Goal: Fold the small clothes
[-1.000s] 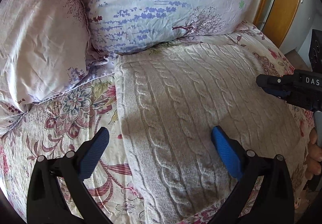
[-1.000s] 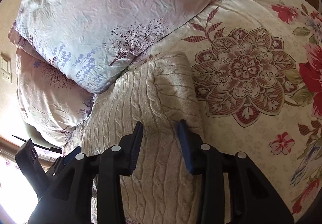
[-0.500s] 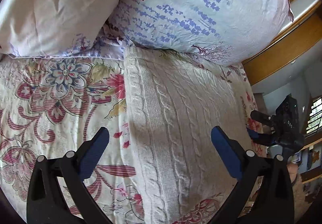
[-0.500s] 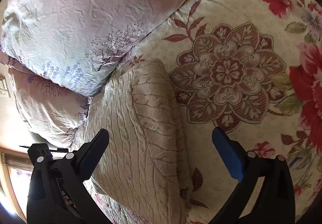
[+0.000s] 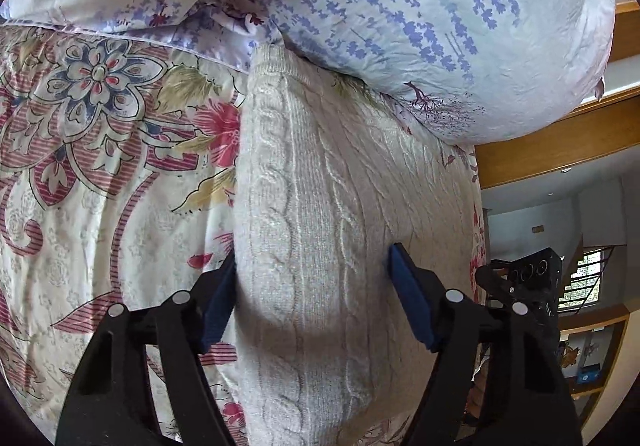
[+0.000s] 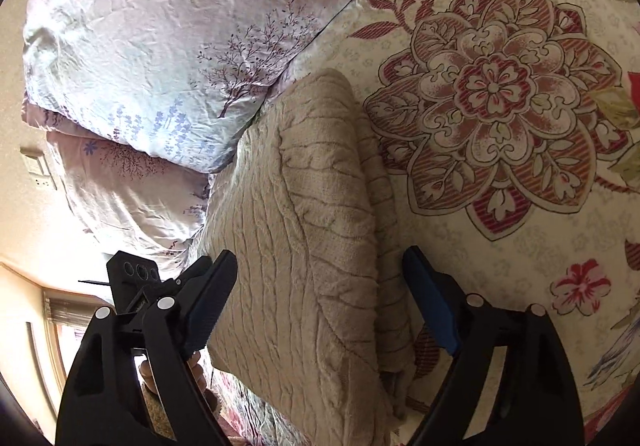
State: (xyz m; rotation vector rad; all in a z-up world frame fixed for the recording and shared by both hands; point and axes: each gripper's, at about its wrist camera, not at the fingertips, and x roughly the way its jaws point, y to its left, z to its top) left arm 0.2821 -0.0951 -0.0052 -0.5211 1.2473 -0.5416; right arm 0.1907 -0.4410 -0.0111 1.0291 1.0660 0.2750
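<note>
A cream cable-knit sweater (image 5: 320,205) lies folded on the floral bedspread (image 5: 100,185), its far end against the pillows. My left gripper (image 5: 312,298) is open, its blue fingers (image 5: 412,306) straddling the sweater's near left edge, the left pad close to the fold. My right gripper (image 6: 320,302) is open too, straddling the sweater's (image 6: 312,213) right folded edge, with the right finger (image 6: 432,302) over the bedspread (image 6: 500,105). The right gripper also shows at the right of the left wrist view (image 5: 520,286).
Two pale floral pillows (image 5: 420,17) lie at the head of the bed, also in the right wrist view (image 6: 160,45). A wooden bed frame (image 5: 552,141) and the room beyond are to the right. A wall switch (image 6: 38,169) is at the left.
The right gripper opened from nearly shut on the sweater's fold. Both grippers have moved lower and closer around the sweater's side edges, and their openings have narrowed since half a second ago.
</note>
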